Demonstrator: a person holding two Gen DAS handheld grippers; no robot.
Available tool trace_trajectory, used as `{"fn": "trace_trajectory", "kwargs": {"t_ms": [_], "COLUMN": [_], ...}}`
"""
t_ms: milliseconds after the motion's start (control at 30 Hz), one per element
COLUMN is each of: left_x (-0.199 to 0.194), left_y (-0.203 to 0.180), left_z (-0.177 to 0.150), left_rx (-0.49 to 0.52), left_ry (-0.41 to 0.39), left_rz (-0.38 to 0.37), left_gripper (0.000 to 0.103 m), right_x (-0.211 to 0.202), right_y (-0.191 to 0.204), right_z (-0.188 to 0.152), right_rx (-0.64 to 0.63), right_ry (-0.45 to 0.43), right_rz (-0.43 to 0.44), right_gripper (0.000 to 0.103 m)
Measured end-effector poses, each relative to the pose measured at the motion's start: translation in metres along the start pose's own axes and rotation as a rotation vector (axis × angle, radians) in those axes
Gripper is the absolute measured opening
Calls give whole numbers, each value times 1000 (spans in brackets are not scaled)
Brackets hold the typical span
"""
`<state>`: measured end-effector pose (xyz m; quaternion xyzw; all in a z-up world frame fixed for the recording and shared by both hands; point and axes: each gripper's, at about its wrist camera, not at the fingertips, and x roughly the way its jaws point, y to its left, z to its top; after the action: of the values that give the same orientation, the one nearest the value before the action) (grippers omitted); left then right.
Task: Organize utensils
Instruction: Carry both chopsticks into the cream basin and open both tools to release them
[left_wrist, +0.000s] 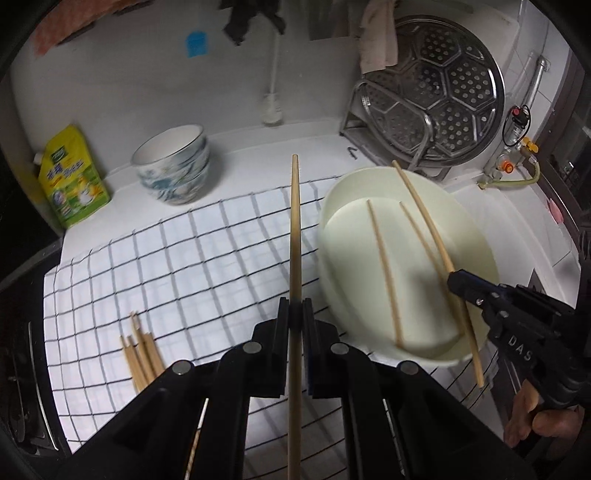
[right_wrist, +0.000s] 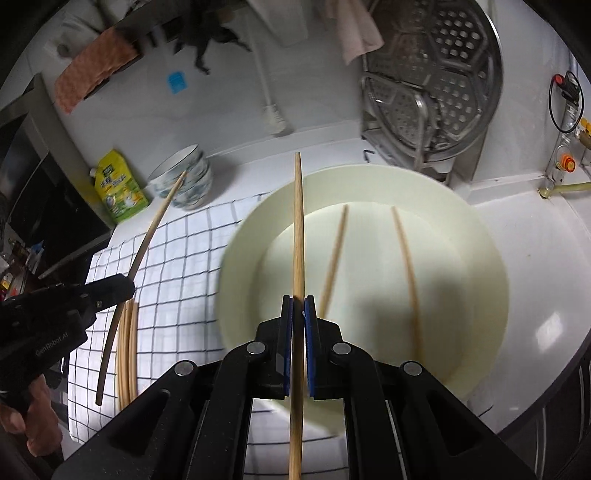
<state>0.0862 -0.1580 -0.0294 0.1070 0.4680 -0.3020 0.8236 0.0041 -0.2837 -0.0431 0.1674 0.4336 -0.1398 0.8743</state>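
the left gripper (left_wrist: 295, 314) has its fingers clenched on one long, round wooden chopstick (left_wrist: 294, 236), which runs straight out past the tips over the checked cloth (left_wrist: 177, 266). the right gripper (right_wrist: 298, 314) is likewise clamped on its own chopstick (right_wrist: 298, 229), a smooth pale-wood rod tapering toward the far end, held above the basin (right_wrist: 487, 295).

the basin is a round, cream plastic tub with a flat bottom and a sloped wall. two more chopsticks (right_wrist: 334, 262) lie loose on its bottom, apart from each other and angled slightly outward. in the left wrist view the basin sits just to the right of the cloth, and the right gripper with its stick reaches in over the rim.

the cloth is thin white fabric with a dark grid of lines, spread flat on the white desk (left_wrist: 258, 144). a small bundle of chopsticks (left_wrist: 142, 354) lies on it near the front left edge, side by side.

behind the cloth stands a stack of ceramic bowls (left_wrist: 173, 173), white with blue-green painting, and beside them a yellow and green soft pouch (left_wrist: 72, 177) with a spout. at the back right a round metal steamer tray (left_wrist: 443, 88), punched with holes in hexagon patches, leans upright in a wire rack. the wall behind is white and glossy, with rags hanging above. a hand (left_wrist: 535, 421) grips the right gripper's handle.
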Motion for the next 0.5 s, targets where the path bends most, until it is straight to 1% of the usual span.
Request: {"fn": "trace_trajectory", "kwargs": {"t_ms": [133, 267, 400, 500], "left_x": [13, 33, 57, 77], "left_y": [-34, -64, -84, -99], "left_z": [22, 37, 42, 44], "left_rx": [33, 60, 75, 95], "left_ry": [-8, 1, 38, 60], "left_rz": [-6, -12, -19, -19], "left_gripper": [7, 7, 7, 7], "right_x": [7, 18, 30, 40], "right_y": [-30, -53, -75, -83], "right_z": [9, 13, 15, 17], "right_rx": [22, 25, 53, 62], "right_ry": [2, 16, 39, 54], "right_rz": [20, 22, 27, 25], "right_gripper": [6, 6, 6, 6]}}
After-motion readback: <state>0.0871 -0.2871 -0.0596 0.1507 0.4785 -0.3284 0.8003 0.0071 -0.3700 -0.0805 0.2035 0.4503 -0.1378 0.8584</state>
